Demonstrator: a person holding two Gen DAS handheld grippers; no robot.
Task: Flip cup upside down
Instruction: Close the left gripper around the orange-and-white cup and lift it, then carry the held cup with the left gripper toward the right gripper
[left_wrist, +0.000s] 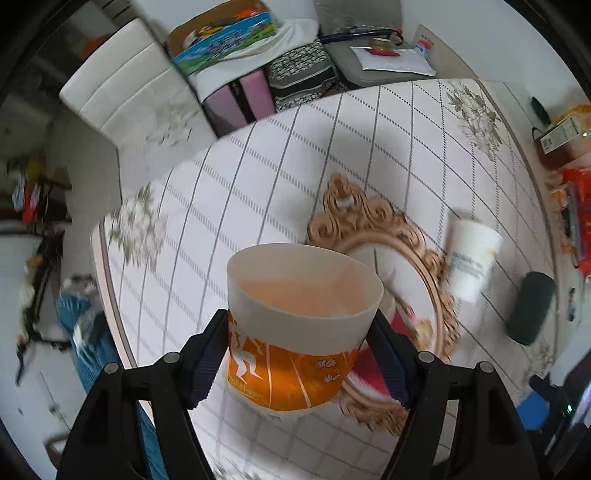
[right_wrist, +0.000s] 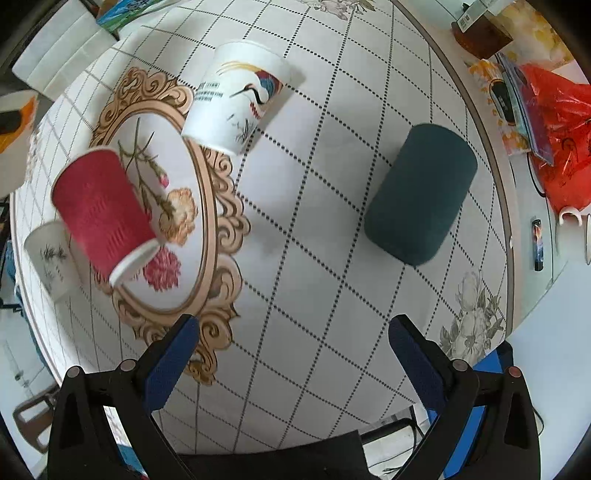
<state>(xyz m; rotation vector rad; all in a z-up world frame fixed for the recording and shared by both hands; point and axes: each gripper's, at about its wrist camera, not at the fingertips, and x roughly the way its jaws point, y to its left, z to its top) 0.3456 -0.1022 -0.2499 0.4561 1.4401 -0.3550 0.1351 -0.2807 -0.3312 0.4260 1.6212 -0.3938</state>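
Observation:
My left gripper (left_wrist: 301, 350) is shut on an orange and white paper cup (left_wrist: 295, 332), held above the table with its open mouth facing away from me and upward; the cup is empty. My right gripper (right_wrist: 291, 354) is open and empty above the table. In the right wrist view a red ribbed cup (right_wrist: 101, 210) stands upside down on the oval gold-framed tray (right_wrist: 207, 206). A white cup with a crane picture (right_wrist: 240, 96) stands at the tray's far edge. It also shows in the left wrist view (left_wrist: 471, 258). Another white cup (right_wrist: 50, 254) stands left of the tray.
A dark green case (right_wrist: 421, 192) lies on the white checked tablecloth (right_wrist: 314, 258) right of the tray. A red plastic bag (right_wrist: 557, 136), boxes and a phone (right_wrist: 536, 243) lie along the table's right edge. A white chair (left_wrist: 129, 92) stands beyond the far edge.

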